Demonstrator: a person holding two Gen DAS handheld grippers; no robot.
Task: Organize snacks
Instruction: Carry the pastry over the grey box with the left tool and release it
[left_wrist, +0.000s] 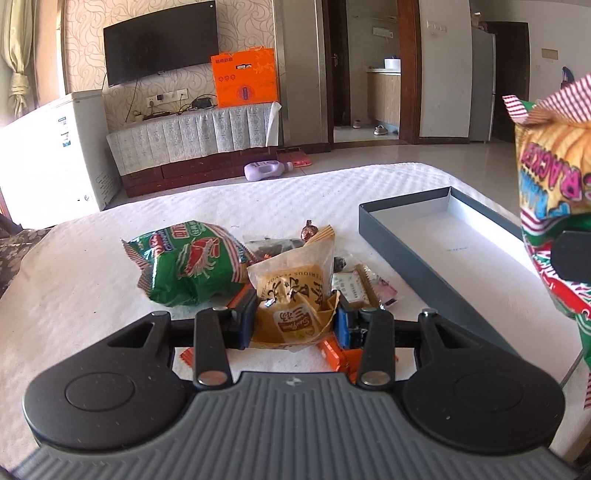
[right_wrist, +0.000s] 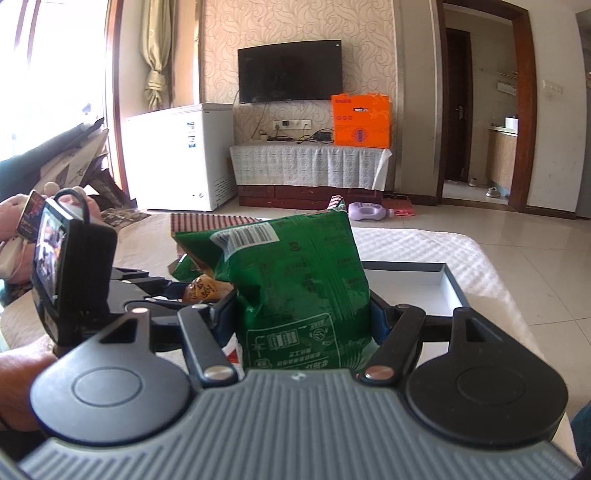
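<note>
My left gripper (left_wrist: 293, 315) is shut on a tan snack packet (left_wrist: 291, 291) that rests in the pile on the white bedspread. A green cracker bag (left_wrist: 188, 262) lies to its left. Small wrapped sweets (left_wrist: 364, 284) lie to its right. An orange wrapper (left_wrist: 338, 356) lies under the fingers. My right gripper (right_wrist: 301, 317) is shut on another green cracker bag (right_wrist: 295, 273) and holds it upright above the bed. That bag also shows at the right edge of the left wrist view (left_wrist: 557, 192). The open grey box (left_wrist: 424, 236) lies to the right, empty; its far corner shows behind the held bag (right_wrist: 439, 284).
The white bedspread (left_wrist: 92, 295) covers the surface. Beyond its far edge are tiled floor, a purple bottle (left_wrist: 266, 170), a TV stand with an orange box (left_wrist: 245, 77) and a white freezer (left_wrist: 48, 155). The left gripper unit (right_wrist: 70, 273) sits close on the right gripper's left.
</note>
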